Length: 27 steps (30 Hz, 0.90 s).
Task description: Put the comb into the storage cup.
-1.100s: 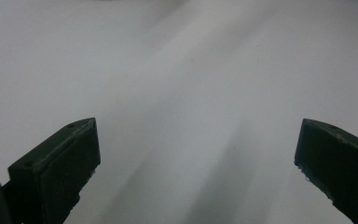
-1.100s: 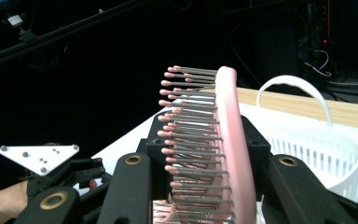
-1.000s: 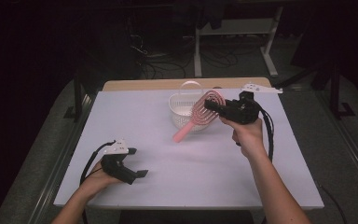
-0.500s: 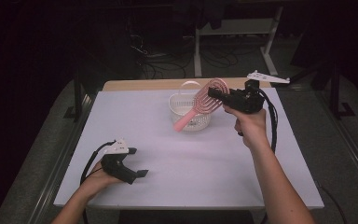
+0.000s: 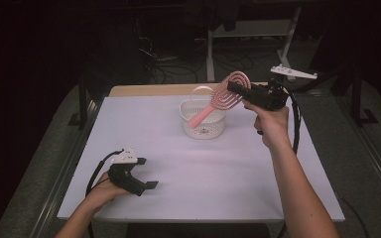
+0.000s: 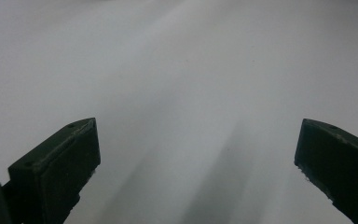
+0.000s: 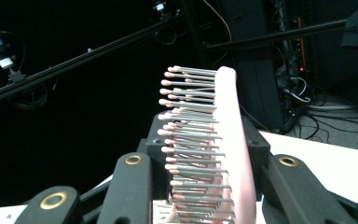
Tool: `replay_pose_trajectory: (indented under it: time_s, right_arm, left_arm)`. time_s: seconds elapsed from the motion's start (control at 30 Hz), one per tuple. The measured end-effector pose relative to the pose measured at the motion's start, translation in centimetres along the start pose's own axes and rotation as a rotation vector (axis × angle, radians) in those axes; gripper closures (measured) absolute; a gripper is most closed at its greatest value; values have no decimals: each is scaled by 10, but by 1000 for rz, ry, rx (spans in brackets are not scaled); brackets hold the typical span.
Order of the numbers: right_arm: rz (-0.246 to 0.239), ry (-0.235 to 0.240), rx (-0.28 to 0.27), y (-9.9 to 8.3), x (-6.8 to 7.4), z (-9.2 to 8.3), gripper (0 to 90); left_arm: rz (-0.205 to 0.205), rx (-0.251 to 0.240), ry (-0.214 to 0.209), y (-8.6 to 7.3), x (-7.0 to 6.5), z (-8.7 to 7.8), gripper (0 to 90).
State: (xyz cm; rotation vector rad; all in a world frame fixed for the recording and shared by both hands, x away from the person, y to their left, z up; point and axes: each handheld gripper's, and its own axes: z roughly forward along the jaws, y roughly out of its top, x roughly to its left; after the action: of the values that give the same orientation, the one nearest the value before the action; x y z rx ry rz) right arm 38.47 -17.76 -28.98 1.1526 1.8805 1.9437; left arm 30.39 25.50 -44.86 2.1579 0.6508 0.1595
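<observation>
Hairbrush (image 5: 222, 98), pink, clamped by its round head between the jaws of the right gripper (image 5: 239, 89), bristle pins against one jaw and smooth back against the other. Held aloft, handle slanting down and away from the jaws toward a white basket (image 5: 203, 119), handle tip hanging just above the basket's rim. Gripped at the head, probably so the long handle leads the way in and drops into the basket first. Seen along the right jaws: rows of grey pins with pale tips (image 7: 186, 140) filling the gap, pink spine (image 7: 233, 140) pressed to the far side.

Left gripper (image 5: 146, 185) resting low on the white table (image 5: 228, 183), well apart from basket and brush, jaws spread wide with nothing between them, only bare tabletop (image 6: 191, 93) ahead. Likely parked out of the way, leaving the placing to the other hand.
</observation>
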Motion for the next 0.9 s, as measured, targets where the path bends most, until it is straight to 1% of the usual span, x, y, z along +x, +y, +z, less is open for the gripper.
replay_pose_trajectory:
  time_s: [0.23,0.5,0.67,0.9]
  right_arm:
    - [5,-22,-21,11,-5,-1,633]
    - [15,-53,-48,21,-14,0,633]
    - [29,-78,-41,19,-22,6,633]
    - [51,-91,-23,12,-31,19,633]
  left_arm:
    - [6,-2,2,0,-1,0,0]
    - [7,1,10,0,0,0,0]
    - [7,1,9,0,0,0,0]
    - [3,1,11,0,0,0,0]
